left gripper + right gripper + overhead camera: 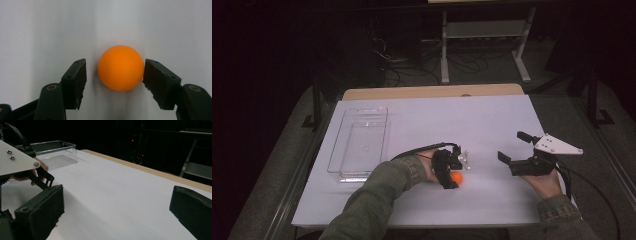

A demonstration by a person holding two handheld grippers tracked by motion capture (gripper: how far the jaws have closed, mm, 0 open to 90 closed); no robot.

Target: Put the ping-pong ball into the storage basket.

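White table [492, 120]: clear tray [359, 142] left, orange ball [457, 178] near front.

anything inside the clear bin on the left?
The clear bin looks empty: the white table cover shows through its floor in the high view. In the right gripper view, the left gripper's plate covers its near end.

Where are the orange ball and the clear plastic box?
orange ball [121, 68], left gripper view, middle of its front.
clear plastic box [343, 128], high view, its left wall.
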